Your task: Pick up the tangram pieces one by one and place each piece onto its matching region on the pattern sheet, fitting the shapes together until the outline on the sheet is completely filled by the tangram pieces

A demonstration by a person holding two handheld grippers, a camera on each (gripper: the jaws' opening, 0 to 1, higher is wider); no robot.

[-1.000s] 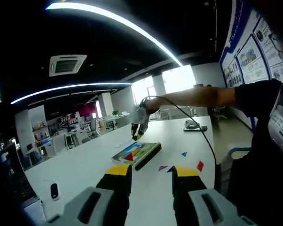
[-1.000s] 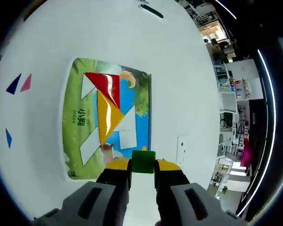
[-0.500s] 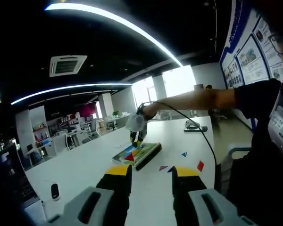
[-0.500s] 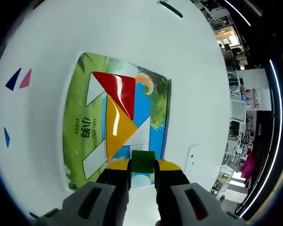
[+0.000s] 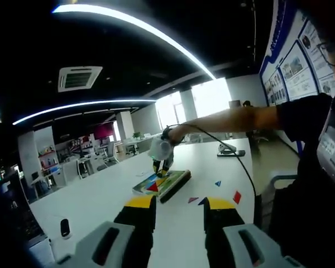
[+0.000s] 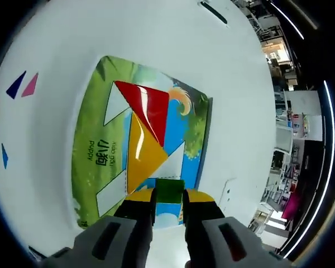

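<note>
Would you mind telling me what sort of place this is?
Probably an open-plan office: a long white table, a ceiling air-conditioning vent, strip lights, wall posters, and desks with chairs behind.

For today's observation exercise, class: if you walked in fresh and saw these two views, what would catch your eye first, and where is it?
In the right gripper view, the green piece clamped in the right gripper hangs just over the pattern sheet. On that sheet the glossy red triangle and yellow triangle already sit edge to edge. Four small loose pieces, among them a pink piece, wait on the white table at the view's left.
</note>
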